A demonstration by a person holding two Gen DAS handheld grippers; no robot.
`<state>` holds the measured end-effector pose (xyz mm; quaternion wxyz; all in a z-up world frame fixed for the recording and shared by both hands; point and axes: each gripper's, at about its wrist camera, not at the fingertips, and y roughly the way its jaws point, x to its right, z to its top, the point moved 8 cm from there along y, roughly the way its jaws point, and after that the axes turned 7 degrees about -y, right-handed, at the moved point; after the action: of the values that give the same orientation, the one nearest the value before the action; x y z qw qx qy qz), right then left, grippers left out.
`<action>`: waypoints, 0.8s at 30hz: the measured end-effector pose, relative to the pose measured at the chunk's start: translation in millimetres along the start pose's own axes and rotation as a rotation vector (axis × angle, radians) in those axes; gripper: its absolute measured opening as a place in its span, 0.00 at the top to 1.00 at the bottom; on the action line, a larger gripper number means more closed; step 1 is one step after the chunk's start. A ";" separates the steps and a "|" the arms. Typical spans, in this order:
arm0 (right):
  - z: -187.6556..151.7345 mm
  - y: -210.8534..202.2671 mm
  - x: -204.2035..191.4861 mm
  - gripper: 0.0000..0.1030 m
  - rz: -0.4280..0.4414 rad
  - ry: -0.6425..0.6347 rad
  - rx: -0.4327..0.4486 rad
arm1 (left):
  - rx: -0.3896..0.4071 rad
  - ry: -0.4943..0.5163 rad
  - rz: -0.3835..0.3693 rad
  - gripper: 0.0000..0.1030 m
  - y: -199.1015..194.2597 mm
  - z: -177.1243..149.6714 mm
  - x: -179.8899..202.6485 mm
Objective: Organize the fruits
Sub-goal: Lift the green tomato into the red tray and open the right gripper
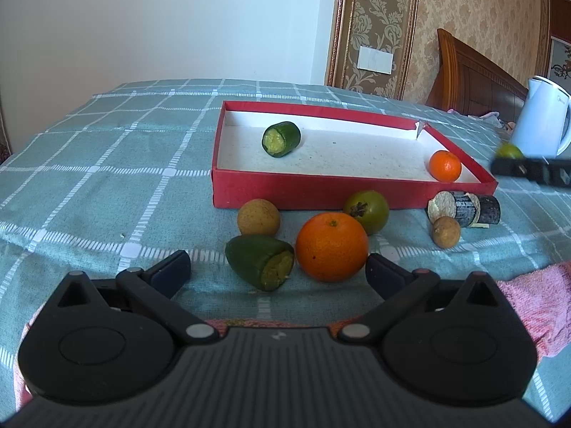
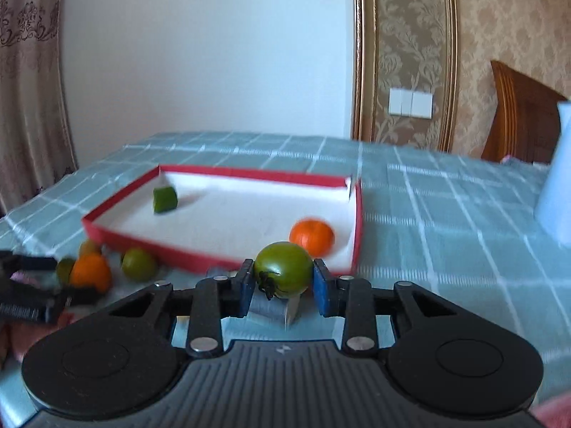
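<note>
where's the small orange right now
The small orange sits inside the red box, in its near right corner in the left wrist view, well apart from the cut green piece at the box's far left.

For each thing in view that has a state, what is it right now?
Right tongs: shut on the green tomato with a dark stem, off the cloth.
Left tongs: open, empty.
Shallow red cardboard box: lidless, holding a cut green fruit piece and a small orange mandarin.
Large orange: on the cloth, outside.
</note>
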<state>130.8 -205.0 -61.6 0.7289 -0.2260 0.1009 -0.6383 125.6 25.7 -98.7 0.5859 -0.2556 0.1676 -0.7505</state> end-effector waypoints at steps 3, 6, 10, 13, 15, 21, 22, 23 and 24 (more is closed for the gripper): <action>17.0 19.3 -3.6 0.68 -0.009 -0.015 0.008 | 0.000 -0.001 0.000 0.00 0.0 -0.1 -0.1; 29.8 40.6 -9.1 0.68 -0.016 -0.027 0.004 | 0.000 0.000 0.000 0.00 0.0 -0.1 -0.2; 38.3 72.1 -13.7 0.68 -0.019 -0.023 -0.027 | 0.000 0.000 0.000 0.00 0.1 -0.2 -0.3; 38.8 94.3 -16.7 0.68 -0.021 -0.018 -0.063 | 0.000 -0.001 0.000 0.00 0.1 -0.2 -0.4; 38.1 106.9 -17.3 0.68 -0.028 -0.016 -0.086 | 0.001 -0.003 -0.001 0.00 0.1 0.3 0.3; 32.8 135.4 -16.0 0.68 -0.043 -0.009 -0.153 | 0.002 -0.004 -0.001 0.00 0.0 0.4 0.3; 32.2 137.7 -15.8 0.68 -0.042 -0.006 -0.160 | 0.002 -0.004 -0.001 0.00 0.0 0.4 0.3; 31.8 139.6 -15.8 0.68 -0.040 -0.003 -0.166 | 0.002 -0.004 -0.001 0.00 0.0 0.4 0.3; 31.0 141.5 -16.5 0.68 -0.039 -0.008 -0.174 | 0.002 -0.004 -0.001 0.00 0.0 0.4 0.3</action>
<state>266.8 -170.9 -101.6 0.6945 -0.2927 0.1487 -0.6403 125.8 25.5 -98.3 0.5859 -0.2567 0.1657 -0.7506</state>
